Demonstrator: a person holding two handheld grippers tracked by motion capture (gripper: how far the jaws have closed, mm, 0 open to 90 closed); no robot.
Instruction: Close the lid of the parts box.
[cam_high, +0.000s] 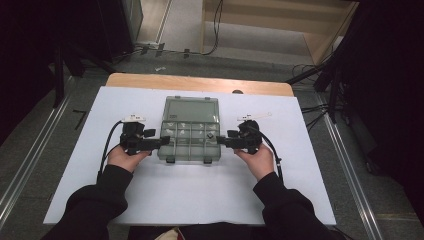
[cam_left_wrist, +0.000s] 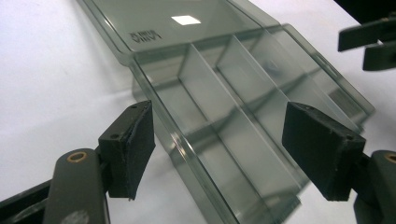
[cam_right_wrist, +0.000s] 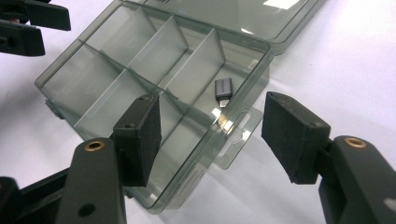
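A smoky clear plastic compartment box (cam_high: 190, 137) lies open on the white tabletop (cam_high: 190, 195), with its lid (cam_high: 191, 110) folded flat toward the far side. My left gripper (cam_high: 162, 141) sits at the box's left side, and in its own view the jaws (cam_left_wrist: 224, 149) stand open around the box's long wall (cam_left_wrist: 196, 154) without pressing on it. At the box's right side is my right gripper (cam_high: 220, 140), whose jaws (cam_right_wrist: 217, 137) are open around the corner tab (cam_right_wrist: 236, 133). A small grey adapter (cam_right_wrist: 223, 89) lies in one corner compartment. The other compartments look empty.
A wooden table edge (cam_high: 200, 82) shows behind the white top. Cables (cam_high: 215, 30) run across the floor beyond it, and metal rails (cam_high: 30, 160) flank the table. Dark stands (cam_high: 65, 60) rise at the back left and right.
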